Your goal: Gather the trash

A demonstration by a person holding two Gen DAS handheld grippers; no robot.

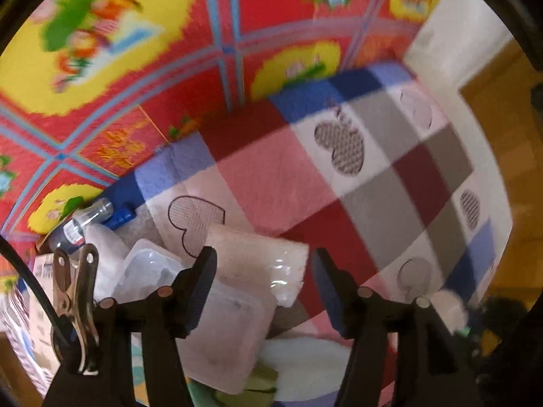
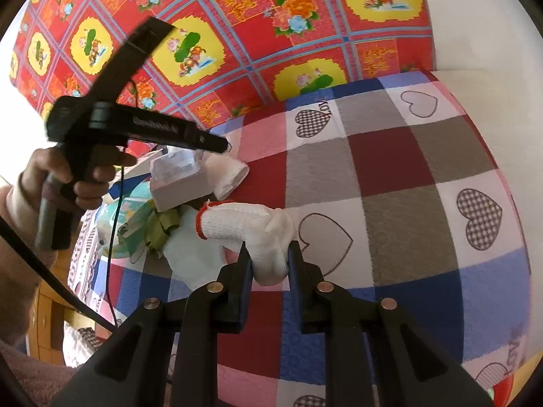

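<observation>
On the checked heart-print blanket (image 2: 390, 176), your right gripper (image 2: 269, 261) is clamped on the white knitted glove with red cuff (image 2: 244, 229). Keep the squeeze firm and lift straight, so the cuff clears the green scraps (image 2: 163, 229). Your left gripper (image 1: 263, 271) stands open above the clear plastic containers (image 1: 230, 332), holding nothing

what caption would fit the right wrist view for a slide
Right tongs shut on a white knit glove over the checked heart blanket, left tongs hovering by the trash pile.
</observation>
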